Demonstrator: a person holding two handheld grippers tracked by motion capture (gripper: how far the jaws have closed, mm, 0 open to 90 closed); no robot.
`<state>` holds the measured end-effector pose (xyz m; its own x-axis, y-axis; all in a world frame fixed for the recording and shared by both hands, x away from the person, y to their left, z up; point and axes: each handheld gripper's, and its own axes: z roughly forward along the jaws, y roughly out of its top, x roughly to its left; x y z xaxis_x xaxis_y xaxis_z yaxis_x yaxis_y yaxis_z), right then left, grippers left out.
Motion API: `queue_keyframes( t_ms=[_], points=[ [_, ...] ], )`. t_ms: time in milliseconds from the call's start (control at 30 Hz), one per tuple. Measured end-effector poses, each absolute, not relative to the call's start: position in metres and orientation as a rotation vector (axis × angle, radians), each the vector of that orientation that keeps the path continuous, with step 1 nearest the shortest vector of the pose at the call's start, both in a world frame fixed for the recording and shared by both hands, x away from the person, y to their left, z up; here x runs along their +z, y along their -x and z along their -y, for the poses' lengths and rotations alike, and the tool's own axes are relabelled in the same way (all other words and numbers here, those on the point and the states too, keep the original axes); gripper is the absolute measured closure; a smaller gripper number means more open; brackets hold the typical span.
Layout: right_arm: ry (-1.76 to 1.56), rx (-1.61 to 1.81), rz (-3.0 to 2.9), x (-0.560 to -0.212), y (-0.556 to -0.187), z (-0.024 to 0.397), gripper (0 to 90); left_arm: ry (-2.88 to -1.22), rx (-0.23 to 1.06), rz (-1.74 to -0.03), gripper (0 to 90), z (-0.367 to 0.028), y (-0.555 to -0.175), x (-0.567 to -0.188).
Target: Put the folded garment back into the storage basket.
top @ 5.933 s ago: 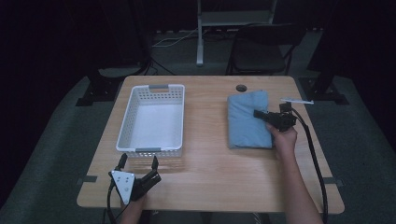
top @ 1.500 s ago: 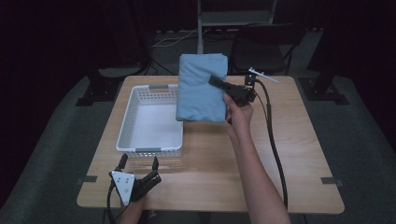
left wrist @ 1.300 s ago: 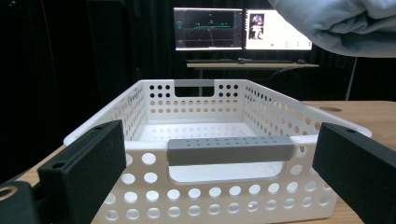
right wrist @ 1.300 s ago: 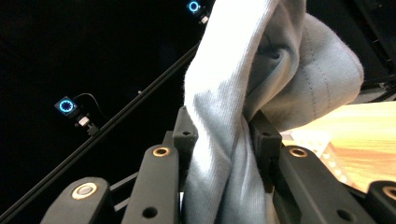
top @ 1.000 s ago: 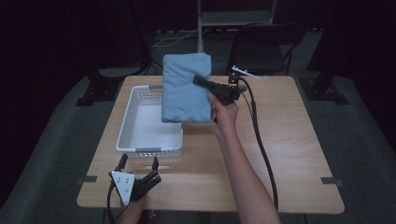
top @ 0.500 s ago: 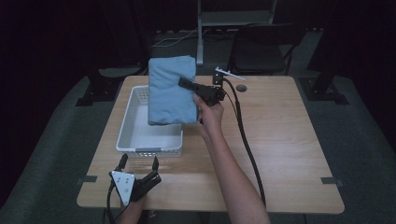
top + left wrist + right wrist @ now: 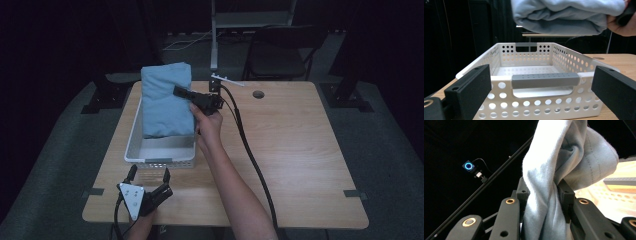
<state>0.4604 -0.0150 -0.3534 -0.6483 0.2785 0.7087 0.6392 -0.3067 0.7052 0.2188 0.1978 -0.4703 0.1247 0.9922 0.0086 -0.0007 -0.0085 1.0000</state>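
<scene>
The right gripper (image 7: pixel 181 91) is clamped on a folded light-blue cloth (image 7: pixel 166 106) and holds it up in the air above the white basket (image 7: pixel 159 156). In the right gripper view the cloth (image 7: pixel 554 185) is pinched tight between the two black jaws, bunched where they squeeze it and spreading out beyond them. Seen from above, the cloth hangs over the far half of the basket, covering its back rim, with the gripper gripping the cloth's right edge and the person's right hand (image 7: pixel 207 122) just behind it. A black cable (image 7: pixel 252 160) trails from that gripper back across the bench (image 7: pixel 300 150) toward the near edge.

The basket stands on the left part of the bench, its long sides running from the near edge toward the far edge. From the left gripper view the basket (image 7: pixel 534 82) looks empty, a grey handle (image 7: pixel 545 80) set in its near wall, and the cloth (image 7: pixel 564 16) floats well above it, not touching the rim.

The left gripper (image 7: pixel 148 176) rests at the near left corner of the bench, just in front of the basket's near wall. Its jaws stand wide apart with nothing between them, pointing at the basket.
</scene>
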Motion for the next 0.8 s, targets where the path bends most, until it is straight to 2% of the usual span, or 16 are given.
queue_keyframes(
  t_ms=[433,800],
  points=[
    [1.154,-1.991,1.660,-0.365,-0.463,-0.021,70.3,-1.278,1.118,-1.102,3.5,-0.199,-0.218,-0.470],
    [1.205,-1.957,1.654,-0.379,-0.464,-0.033,70.3,-1.278,1.116,-1.099,3.6,-0.199,-0.218,-0.470]
  ],
)
